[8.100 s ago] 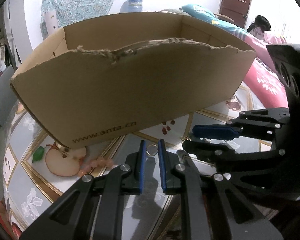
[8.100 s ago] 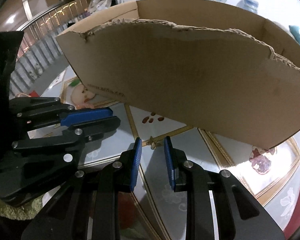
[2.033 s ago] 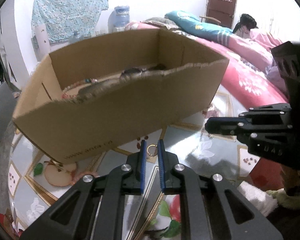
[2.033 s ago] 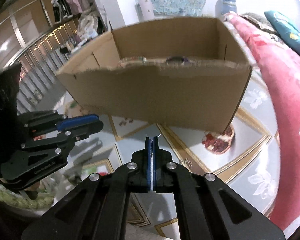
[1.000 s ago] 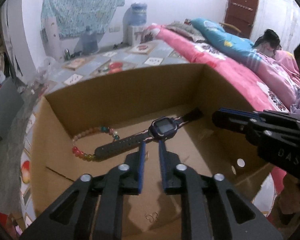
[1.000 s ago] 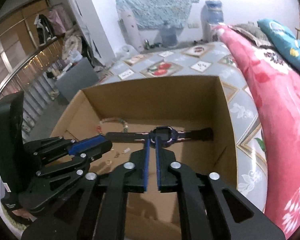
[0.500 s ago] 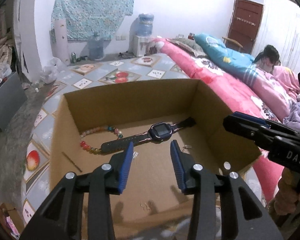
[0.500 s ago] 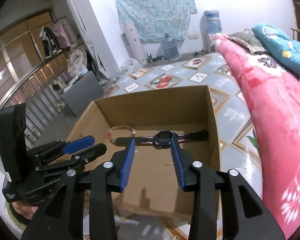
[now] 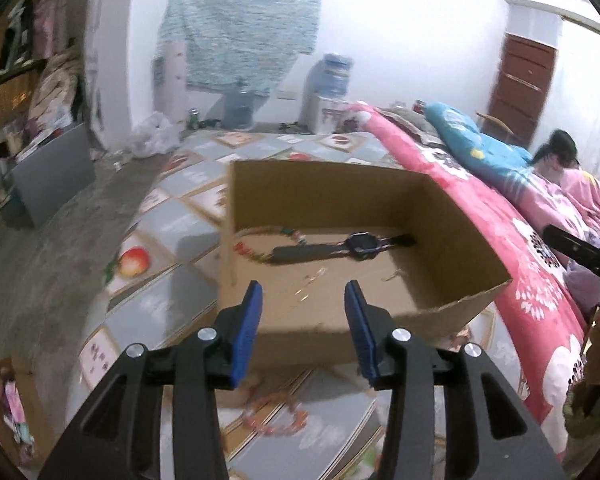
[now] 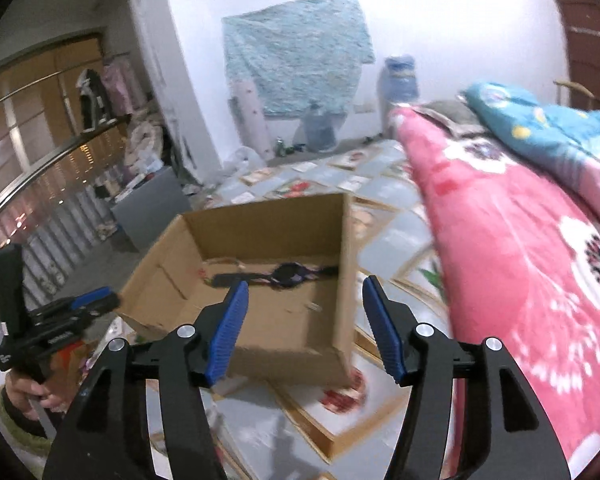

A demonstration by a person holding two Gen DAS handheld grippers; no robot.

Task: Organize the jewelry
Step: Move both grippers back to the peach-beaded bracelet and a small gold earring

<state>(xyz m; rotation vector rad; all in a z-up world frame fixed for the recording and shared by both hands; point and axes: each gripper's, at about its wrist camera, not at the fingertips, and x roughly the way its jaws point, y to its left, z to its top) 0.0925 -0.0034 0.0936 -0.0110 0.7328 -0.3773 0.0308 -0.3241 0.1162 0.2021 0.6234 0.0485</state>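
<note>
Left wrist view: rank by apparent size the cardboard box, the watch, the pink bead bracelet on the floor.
1. Brown cardboard box, by far.
2. Black-strapped watch with dark face and pink bead bracelet: similar extent; the bracelet lies nearer the camera and is blurred, so no ranking.

Both your grippers tilted downward, jaws opening, nothing between them

Your left gripper (image 9: 303,326) has its blue pads (image 9: 247,330) apart and bare; your right gripper (image 10: 308,326) is spread wider, pads (image 10: 383,328) equally bare; your left hand (image 10: 28,394) wraps the left gripper's handle, low at the right-wrist view's left edge.
</note>
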